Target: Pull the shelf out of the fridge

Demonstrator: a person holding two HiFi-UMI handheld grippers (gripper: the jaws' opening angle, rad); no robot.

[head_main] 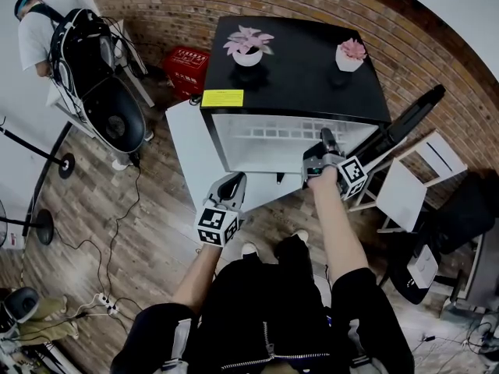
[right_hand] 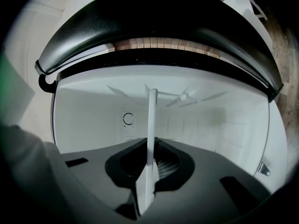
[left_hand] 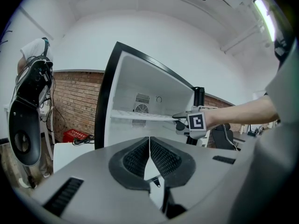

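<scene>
Contact first: the right claw (right_hand: 150, 164) is clamped on the front edge of the white shelf (right_hand: 152, 120). In the right gripper view the shelf shows edge-on as a thin strip pinched between the dark ribbed pads. The head view shows this claw (head_main: 326, 142) reaching into the open front of the fridge (head_main: 296, 72), near the right end of the shelf (head_main: 273, 129). The shelf lies level inside the white compartment, about halfway up.

The left claw (left_hand: 149, 148) has its jaws pressed together with nothing between them. It (head_main: 233, 182) is held in front of the fridge, to the lower left of the opening and clear of it. From there the shelf (left_hand: 140, 116) runs across to the other claw (left_hand: 180, 119).

The black fridge door (head_main: 413, 119) hangs open on the right. Two potted plants (head_main: 248, 47) stand on the black top, and a yellow label (head_main: 223, 97) sits at its front left corner. A red crate (head_main: 187, 67) rests on the wooden floor (head_main: 93, 209) behind.
</scene>
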